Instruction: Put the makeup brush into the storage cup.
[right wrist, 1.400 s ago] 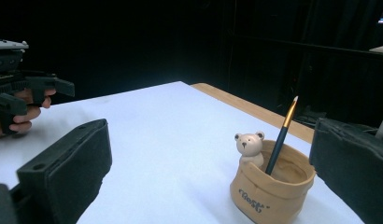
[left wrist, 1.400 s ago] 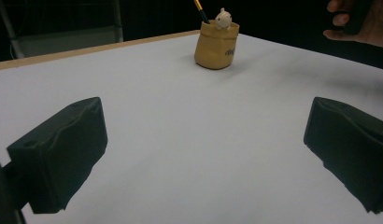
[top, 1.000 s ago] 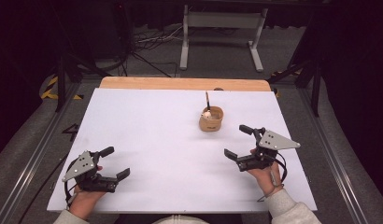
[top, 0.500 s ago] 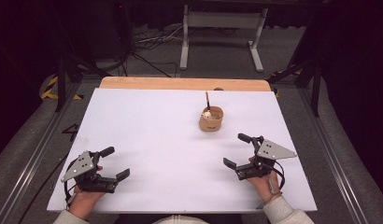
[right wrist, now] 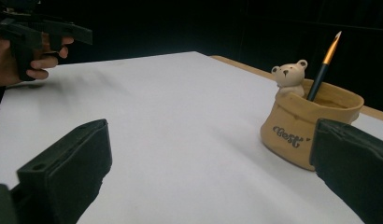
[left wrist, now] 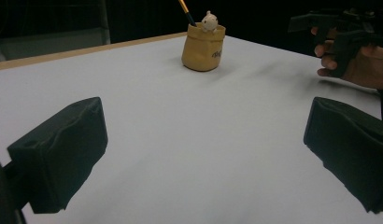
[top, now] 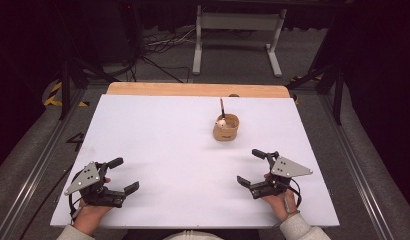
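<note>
A tan sack-shaped holder (top: 226, 128) stands right of centre toward the back of the white table (top: 163, 135). It carries a small bear figure and a black pen with a gold tip (top: 222, 107). My left gripper (top: 124, 175) rests open near the front left, nothing between its jaws. My right gripper (top: 248, 166) sits open at the front right, a little nearer than the holder. The left gripper view has the holder (left wrist: 203, 46) far ahead beyond the open left gripper (left wrist: 203, 158). In the right gripper view the holder (right wrist: 306, 126) stands just behind the right jaw of the open right gripper (right wrist: 213, 172).
A wooden strip (top: 193, 89) runs along the table's far edge. Beyond it are a metal stand (top: 238, 30) and floor cables (top: 158, 45). Rails flank both table sides. The other hand (left wrist: 353, 70) shows at the upper right of the left gripper view.
My right gripper has drawn back toward the front edge, away from the holder. The left gripper has barely shifted.
</note>
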`<action>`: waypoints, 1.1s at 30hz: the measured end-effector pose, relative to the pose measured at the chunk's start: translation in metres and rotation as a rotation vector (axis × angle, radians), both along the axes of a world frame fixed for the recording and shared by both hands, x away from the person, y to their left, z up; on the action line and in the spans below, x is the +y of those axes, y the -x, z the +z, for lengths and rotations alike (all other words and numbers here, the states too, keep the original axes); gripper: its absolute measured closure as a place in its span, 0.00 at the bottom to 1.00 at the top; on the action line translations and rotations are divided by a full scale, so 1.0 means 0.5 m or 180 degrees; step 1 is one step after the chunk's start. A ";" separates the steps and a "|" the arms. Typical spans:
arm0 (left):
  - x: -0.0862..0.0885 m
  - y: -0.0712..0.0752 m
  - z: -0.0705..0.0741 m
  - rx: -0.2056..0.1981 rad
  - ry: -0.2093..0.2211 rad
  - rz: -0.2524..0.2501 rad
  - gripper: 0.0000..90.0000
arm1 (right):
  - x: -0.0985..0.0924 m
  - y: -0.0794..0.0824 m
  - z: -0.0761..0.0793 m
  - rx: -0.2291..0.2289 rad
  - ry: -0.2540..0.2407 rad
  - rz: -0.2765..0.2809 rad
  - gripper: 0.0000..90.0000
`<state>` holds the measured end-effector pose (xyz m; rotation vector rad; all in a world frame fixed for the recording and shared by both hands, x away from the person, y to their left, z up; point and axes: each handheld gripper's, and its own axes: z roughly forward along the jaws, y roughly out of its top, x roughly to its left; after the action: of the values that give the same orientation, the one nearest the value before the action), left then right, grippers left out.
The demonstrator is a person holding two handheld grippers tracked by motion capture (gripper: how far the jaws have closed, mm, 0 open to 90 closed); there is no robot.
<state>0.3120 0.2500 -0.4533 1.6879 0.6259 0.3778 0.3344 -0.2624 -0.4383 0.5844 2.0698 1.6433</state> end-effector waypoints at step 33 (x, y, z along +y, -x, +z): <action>0.001 -0.009 -0.012 0.0046 0.0120 -0.0050 0.00 | -0.005 -0.007 -0.026 0.0425 -0.0109 -0.0329 0.00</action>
<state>0.3166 0.2504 -0.4595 1.6600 0.6266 0.3409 0.3377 -0.2648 -0.4511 0.8191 2.0698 1.6233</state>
